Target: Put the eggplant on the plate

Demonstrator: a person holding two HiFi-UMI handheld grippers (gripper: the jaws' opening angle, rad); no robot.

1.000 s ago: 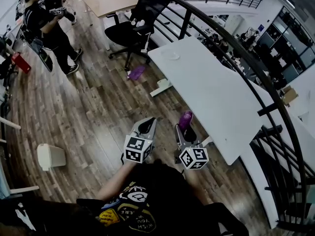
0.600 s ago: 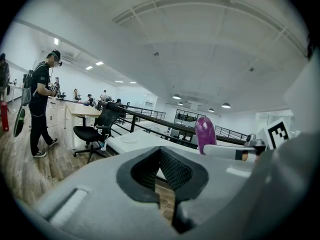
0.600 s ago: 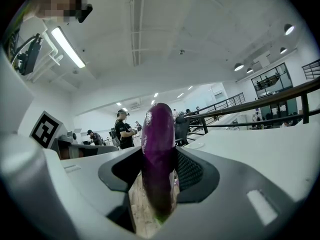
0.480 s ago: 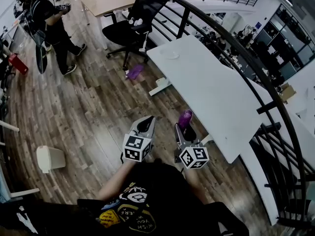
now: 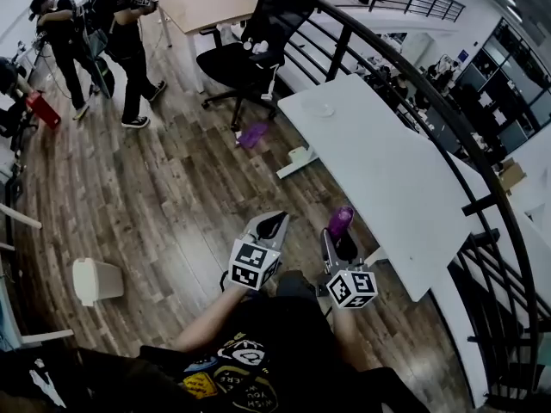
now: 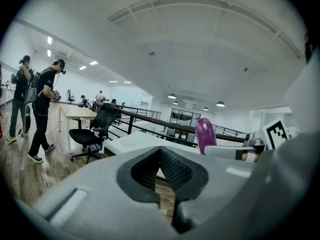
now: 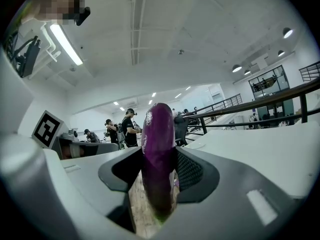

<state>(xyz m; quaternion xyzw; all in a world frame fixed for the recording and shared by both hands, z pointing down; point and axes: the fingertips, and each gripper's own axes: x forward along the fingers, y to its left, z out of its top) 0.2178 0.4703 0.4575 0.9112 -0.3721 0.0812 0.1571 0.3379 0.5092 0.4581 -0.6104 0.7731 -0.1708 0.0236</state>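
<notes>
A purple eggplant (image 5: 341, 220) stands upright in my right gripper (image 5: 343, 233), which is shut on it; up close the eggplant (image 7: 159, 159) fills the gap between the jaws. My left gripper (image 5: 273, 225) hovers beside it over the wooden floor, shut with nothing in it, its pads (image 6: 172, 166) meeting at the tips. From the left gripper view the eggplant (image 6: 205, 134) sticks up at the right. A pale round plate (image 5: 322, 108) lies on the far end of the long white table (image 5: 387, 179), well beyond both grippers.
A black railing (image 5: 430, 119) runs behind the table. A black office chair (image 5: 258, 50) and a wooden desk (image 5: 207, 3) stand further off. On the floor are a purple object (image 5: 253, 134) and a white bin (image 5: 95, 280). Persons (image 5: 129, 41) stand at the far left.
The whole view has shifted and both grippers have drifted slightly, the eggplant still held. The persons at the far left have moved towards the wooden desk.
</notes>
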